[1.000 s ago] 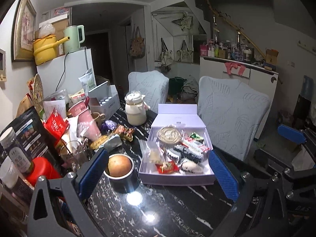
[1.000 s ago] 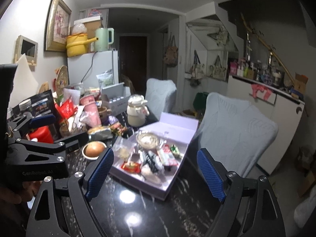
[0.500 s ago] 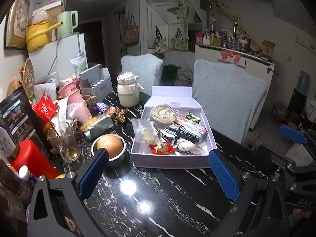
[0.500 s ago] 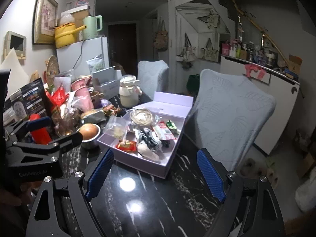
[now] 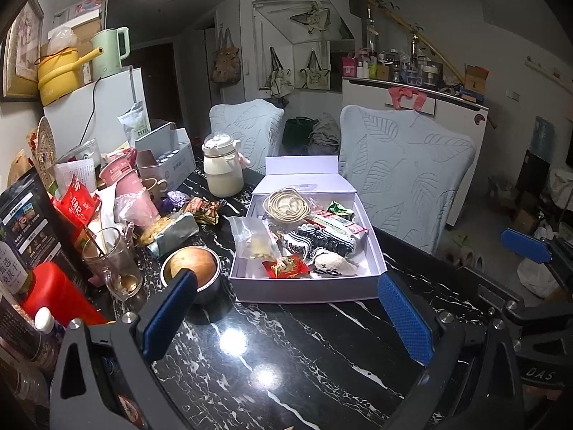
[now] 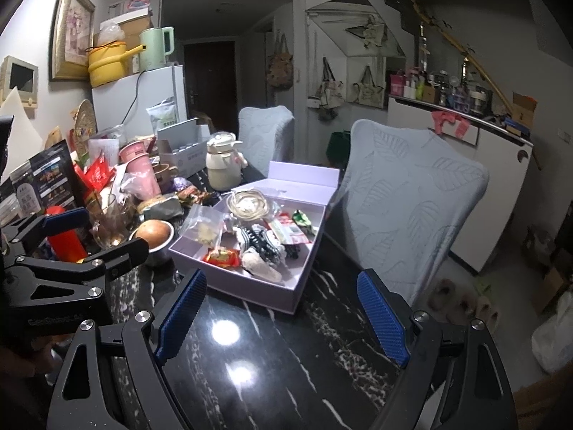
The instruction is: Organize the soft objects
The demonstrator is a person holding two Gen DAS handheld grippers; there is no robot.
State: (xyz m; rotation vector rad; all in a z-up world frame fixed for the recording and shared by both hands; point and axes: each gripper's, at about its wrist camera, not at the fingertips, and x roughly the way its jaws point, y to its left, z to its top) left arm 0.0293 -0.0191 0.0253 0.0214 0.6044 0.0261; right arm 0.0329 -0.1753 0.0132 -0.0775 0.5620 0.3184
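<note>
An open lilac box point(image 5: 308, 291) point(image 6: 247, 288) sits on the black marble table point(image 5: 286, 358). It holds a black-and-white striped sock point(image 5: 322, 242) point(image 6: 263, 245), a white fuzzy sock point(image 5: 335, 263) point(image 6: 259, 268), a coiled cord point(image 5: 286, 206), a clear bag point(image 5: 256, 243) and snack packets point(image 5: 286, 267). My left gripper point(image 5: 286, 317) is open and empty, above the table just short of the box. My right gripper point(image 6: 283, 317) is open and empty, near the box's right front corner.
A metal bowl with a round fruit point(image 5: 191, 268) stands left of the box. A glass mug point(image 5: 111, 261), red bottle point(image 5: 53, 294), pink cups point(image 5: 132, 190) and a cream kettle point(image 5: 222, 172) crowd the left side. Two covered chairs point(image 5: 404, 172) stand behind.
Both grippers have drawn back from the box and risen slightly; the box sits farther off in both views. Both stay open.
</note>
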